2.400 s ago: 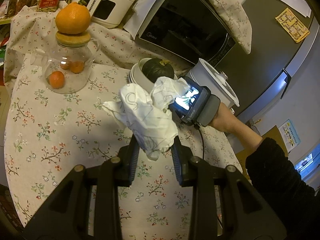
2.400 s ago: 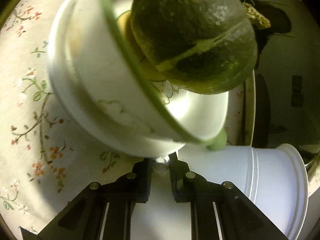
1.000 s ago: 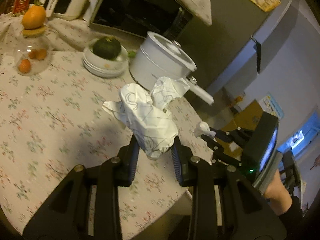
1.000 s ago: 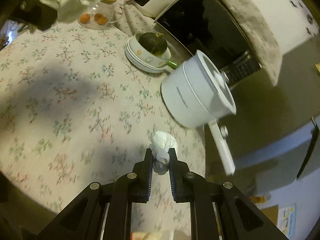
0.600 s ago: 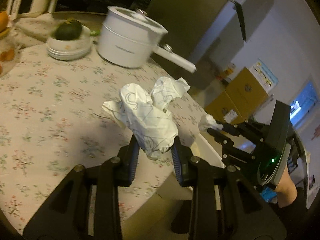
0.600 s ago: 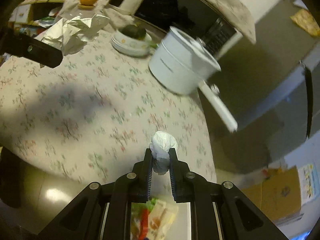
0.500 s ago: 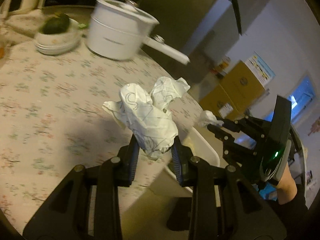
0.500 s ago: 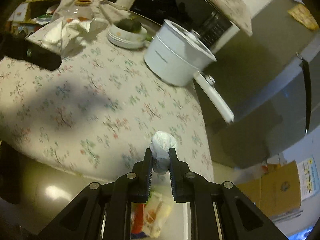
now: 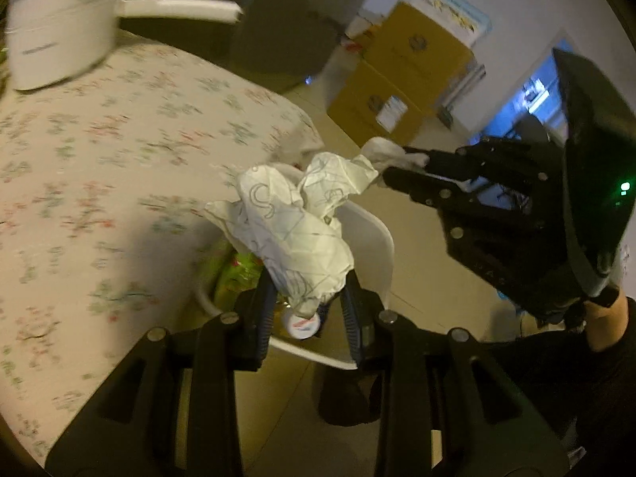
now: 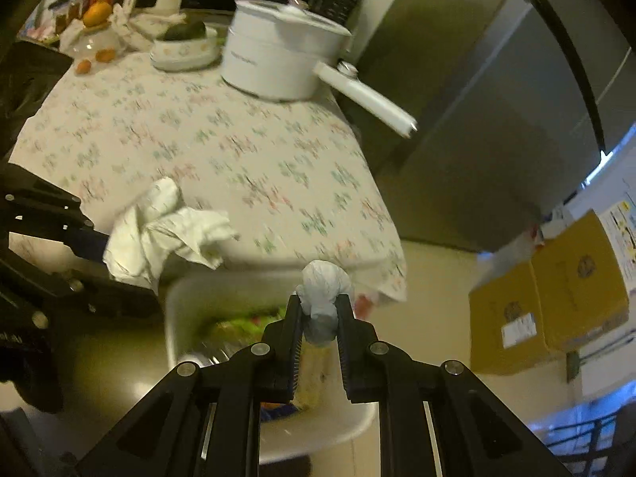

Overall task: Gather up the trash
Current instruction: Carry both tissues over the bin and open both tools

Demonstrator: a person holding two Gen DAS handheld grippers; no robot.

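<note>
My left gripper [image 9: 308,302] is shut on a big crumpled sheet of white paper [image 9: 294,226] and holds it over a white trash bin [image 9: 377,246] on the floor by the table edge. My right gripper [image 10: 320,322] is shut on a small white tissue wad [image 10: 324,290], also above the bin [image 10: 187,294], which holds green and colourful wrappers. The right gripper with its wad [image 9: 381,151] shows in the left wrist view; the left gripper's paper [image 10: 159,226] shows in the right wrist view.
A floral tablecloth [image 10: 198,139] covers the table beside the bin. On it stand a white pot with a long handle [image 10: 278,59], bowls with a green squash [image 10: 185,45] and a glass jar with oranges [image 10: 93,39]. A grey fridge [image 10: 497,99] and cardboard boxes [image 10: 556,298] stand beyond.
Both grippers have swung away from the tabletop to the table's edge and now hang over the trash bin. Each keeps its hold on its paper.
</note>
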